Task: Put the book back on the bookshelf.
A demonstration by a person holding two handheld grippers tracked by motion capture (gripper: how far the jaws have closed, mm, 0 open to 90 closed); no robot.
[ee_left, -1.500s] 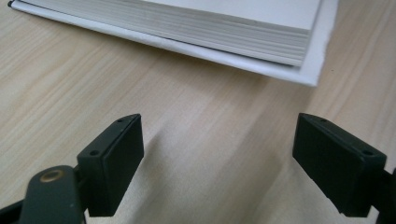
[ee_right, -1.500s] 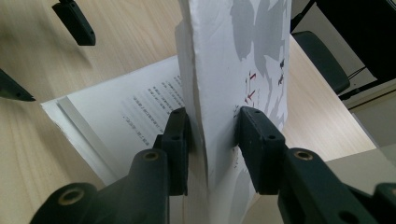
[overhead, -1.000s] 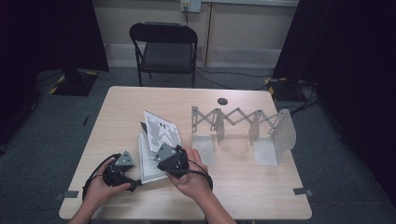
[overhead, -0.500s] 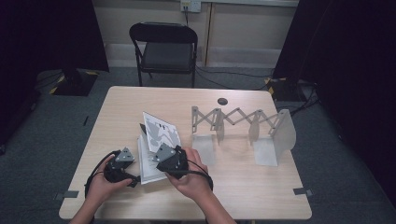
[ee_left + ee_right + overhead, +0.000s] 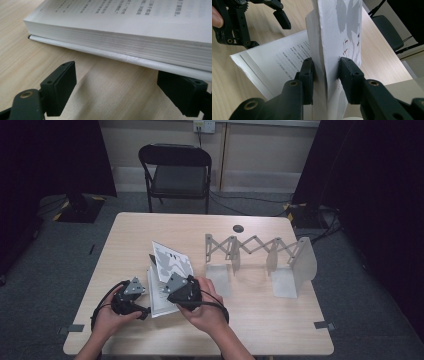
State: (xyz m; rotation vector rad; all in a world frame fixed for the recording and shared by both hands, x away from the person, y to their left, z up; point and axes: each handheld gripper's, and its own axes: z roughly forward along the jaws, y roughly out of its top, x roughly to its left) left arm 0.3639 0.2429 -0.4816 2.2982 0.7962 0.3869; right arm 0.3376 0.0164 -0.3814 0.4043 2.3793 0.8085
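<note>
Jaws, right: the right gripper has its jaws pinched on the front cover and a sheaf of pages of the book, holding that part upright above the open page.
Jaws, left: the left gripper has its jaws spread wide with nothing between them; they sit low on the desk, right in front of the book's bottom edge, just short of the page block.
Desk: the desk is a light wooden top; the book lies at its near left, in front of the person, whose hands come in from the near edge.
Book rack: an expanding book rack with grey end plates stands to the right of the book, well apart from it, and nothing is slotted into it.
Book: it lies open, the lower stack of pages flat on the desk and the cover part raised and tilted towards the far side.
Left hand: the left hand holds its gripper just left of the book, apart from the right gripper.
Done: the book is opened and one half is lifted and gripped.
Left: in my judgement the work is at an early stage; the flat half is not gripped, the book is not off the desk, and the rack is unfilled.
</note>
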